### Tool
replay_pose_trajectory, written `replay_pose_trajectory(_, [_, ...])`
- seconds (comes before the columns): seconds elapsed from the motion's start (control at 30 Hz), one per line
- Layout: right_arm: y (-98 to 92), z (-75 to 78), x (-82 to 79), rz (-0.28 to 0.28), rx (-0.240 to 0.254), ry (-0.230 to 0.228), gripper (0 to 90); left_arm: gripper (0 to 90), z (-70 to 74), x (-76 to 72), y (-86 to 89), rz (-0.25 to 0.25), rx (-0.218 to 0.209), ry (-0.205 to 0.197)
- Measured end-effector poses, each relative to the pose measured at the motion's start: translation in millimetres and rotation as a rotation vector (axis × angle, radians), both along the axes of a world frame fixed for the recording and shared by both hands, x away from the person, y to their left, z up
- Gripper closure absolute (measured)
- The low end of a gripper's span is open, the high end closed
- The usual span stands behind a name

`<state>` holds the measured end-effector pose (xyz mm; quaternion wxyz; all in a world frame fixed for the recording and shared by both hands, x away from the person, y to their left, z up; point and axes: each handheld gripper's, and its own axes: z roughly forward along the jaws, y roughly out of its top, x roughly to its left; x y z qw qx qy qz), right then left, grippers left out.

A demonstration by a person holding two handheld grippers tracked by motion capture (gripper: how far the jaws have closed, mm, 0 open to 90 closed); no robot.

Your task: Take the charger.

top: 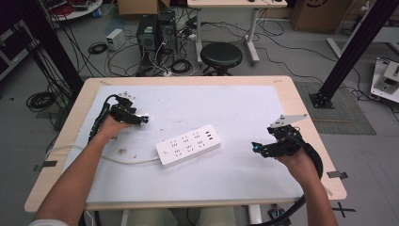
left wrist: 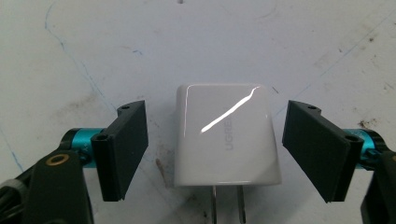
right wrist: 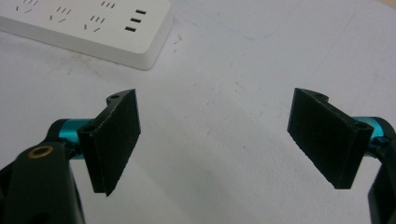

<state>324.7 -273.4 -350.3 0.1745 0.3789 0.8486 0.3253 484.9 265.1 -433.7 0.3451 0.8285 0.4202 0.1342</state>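
Note:
A white plug-in charger [left wrist: 227,135] lies flat on the white mat, its two metal prongs pointing toward the camera. My left gripper [left wrist: 215,149] is open, a jaw on each side of the charger with a gap on both sides. From above, that left gripper [top: 141,119] is at the mat's left part, with the charger [top: 143,117] at its tip. A white power strip [top: 189,145] lies in the middle of the mat; its end [right wrist: 93,28] appears beyond my right gripper [right wrist: 215,140], which is open and holds nothing. The right gripper [top: 256,148] hovers to the strip's right.
The strip's white cable [top: 127,160] trails left across the mat [top: 235,108] toward the table edge. The wooden table [top: 301,113] borders the mat. Beyond it are a black stool [top: 221,55], computer towers and tangled floor cables.

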Motion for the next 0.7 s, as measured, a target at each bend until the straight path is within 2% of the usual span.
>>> replay_pose_trajectory(0.2, [-0.4, 1.0, -0.6, 0.001, 0.000, -0.003, 17.5, 26.7, -5.3, -0.2, 1.6, 0.003, -0.001, 0.020])
replay_pose_trajectory(0.47, [-0.8, 1.4, -0.8, 0.002, -0.001, -0.007, 17.6, 30.0, -4.6, -0.9, 0.9, 0.001, 0.011, 0.014])
replay_pose_trajectory(0.5, [-0.8, 1.4, -0.8, 0.002, -0.001, -0.007, 17.6, 33.7, -4.6, -0.9, 0.9, 0.001, 0.011, 0.014])
replay_pose_trajectory(0.53, [-0.9, 1.1, -0.8, 0.000, 0.000, -0.009, 17.6, 33.7, -3.9, -2.0, 0.5, -0.024, 0.007, 0.012])
replay_pose_trajectory(0.57, [-1.0, 1.6, -0.7, 0.002, -0.003, -0.008, 17.6, 41.0, -3.8, -2.4, 0.1, -0.026, 0.008, 0.010])
replay_pose_trajectory(0.7, [-0.5, 1.4, -0.6, 0.007, -0.003, -0.019, 17.5, 42.1, -3.4, -3.3, -0.7, -0.020, 0.011, 0.008])
